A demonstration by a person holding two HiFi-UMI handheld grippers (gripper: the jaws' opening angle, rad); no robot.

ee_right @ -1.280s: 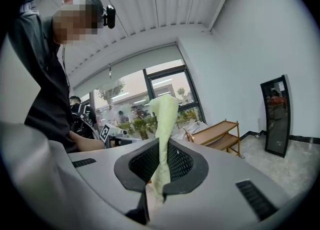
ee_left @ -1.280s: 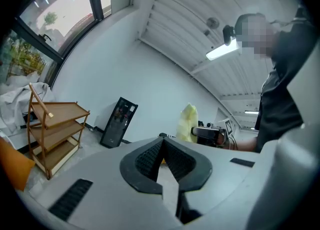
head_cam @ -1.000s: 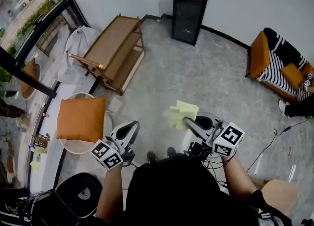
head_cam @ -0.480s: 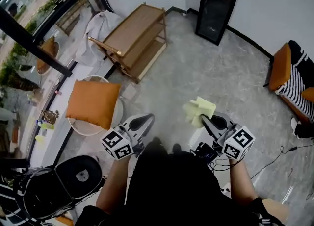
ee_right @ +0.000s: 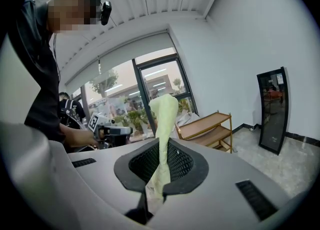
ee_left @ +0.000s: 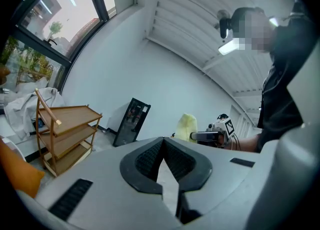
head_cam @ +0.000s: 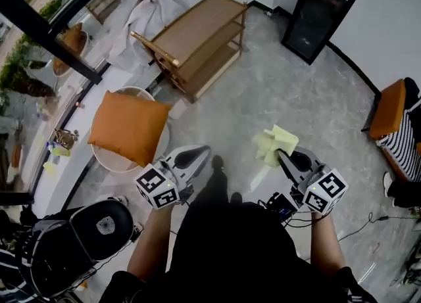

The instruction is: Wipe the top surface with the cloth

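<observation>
The right gripper (head_cam: 284, 157) pinches the floppy pale-yellow cloth (head_cam: 273, 144) so it will not drop; the left gripper (head_cam: 197, 154) is squeezed closed, empty.

There is one left hand-held gripper (head_cam: 202, 150) and one right hand-held gripper (head_cam: 280, 154), so two. Also one cloth (head_cam: 275, 142), one shelf (head_cam: 197, 29) with three levels, one cushion (head_cam: 128, 127), one black cabinet (head_cam: 321, 12), one orange chair (head_cam: 389, 108).
</observation>
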